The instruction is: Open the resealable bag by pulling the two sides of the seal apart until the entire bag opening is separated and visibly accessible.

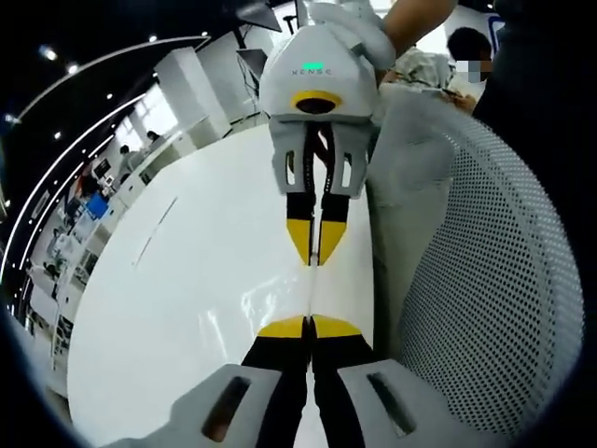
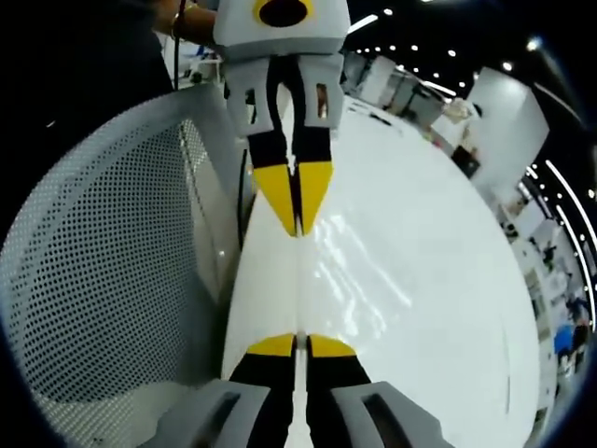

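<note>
A clear resealable bag (image 1: pixel 313 291) hangs nearly edge-on above the white table (image 1: pixel 205 280), stretched between the two grippers. At the bottom of the left gripper view, my left gripper (image 1: pixel 309 327) has its yellow tips shut on the near end of the bag. My right gripper (image 1: pixel 315 254) comes in from the top and is shut on the far end. In the right gripper view the bag (image 2: pixel 299 285) shows as a thin strip with glare beside it. Here my right gripper (image 2: pixel 299 343) pinches one end and my left gripper (image 2: pixel 297 224) pinches the other.
A white perforated chair back (image 1: pixel 485 280) stands close beside the table edge, also seen in the right gripper view (image 2: pixel 112 261). A person's gloved hand (image 1: pixel 359 28) holds the right gripper. Desks and people are far in the background.
</note>
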{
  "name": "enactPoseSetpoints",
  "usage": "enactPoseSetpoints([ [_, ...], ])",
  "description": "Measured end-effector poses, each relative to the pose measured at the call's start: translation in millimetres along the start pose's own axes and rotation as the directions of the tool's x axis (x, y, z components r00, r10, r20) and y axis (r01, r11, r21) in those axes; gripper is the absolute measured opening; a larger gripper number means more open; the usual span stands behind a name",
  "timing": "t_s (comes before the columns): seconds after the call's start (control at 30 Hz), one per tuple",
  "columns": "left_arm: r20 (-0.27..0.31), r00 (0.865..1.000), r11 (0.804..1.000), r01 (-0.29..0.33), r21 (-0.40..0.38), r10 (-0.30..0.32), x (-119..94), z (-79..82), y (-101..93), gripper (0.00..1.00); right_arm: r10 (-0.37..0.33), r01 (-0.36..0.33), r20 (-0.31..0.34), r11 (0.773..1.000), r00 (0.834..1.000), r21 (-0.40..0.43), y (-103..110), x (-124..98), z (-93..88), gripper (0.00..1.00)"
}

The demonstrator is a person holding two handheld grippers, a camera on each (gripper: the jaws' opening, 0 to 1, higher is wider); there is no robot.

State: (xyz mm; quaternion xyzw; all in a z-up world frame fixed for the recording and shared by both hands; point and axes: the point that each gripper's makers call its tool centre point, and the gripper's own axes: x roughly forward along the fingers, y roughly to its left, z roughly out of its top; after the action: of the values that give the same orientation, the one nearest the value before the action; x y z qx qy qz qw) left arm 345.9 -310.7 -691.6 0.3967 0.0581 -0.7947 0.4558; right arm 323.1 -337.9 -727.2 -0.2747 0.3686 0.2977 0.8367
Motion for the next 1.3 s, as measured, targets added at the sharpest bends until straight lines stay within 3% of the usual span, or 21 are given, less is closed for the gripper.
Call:
enactPoseSetpoints([
  [0.13,-0.004,1.000,1.000,-0.007,-0.004,0.007,-3.3,-3.8,4.8,0.00,-0.011,0.012,-0.032,1.000,0.999,0.017,-0.4,-4.4,-14.1,0.00],
  [1.3,-0.034,0.999,0.998,-0.013,-0.056,0.011,-12.2,-21.5,8.9,0.00,-0.016,0.022,-0.103,0.998,0.995,0.060,2.5,-13.4,-44.8,0.00],
])
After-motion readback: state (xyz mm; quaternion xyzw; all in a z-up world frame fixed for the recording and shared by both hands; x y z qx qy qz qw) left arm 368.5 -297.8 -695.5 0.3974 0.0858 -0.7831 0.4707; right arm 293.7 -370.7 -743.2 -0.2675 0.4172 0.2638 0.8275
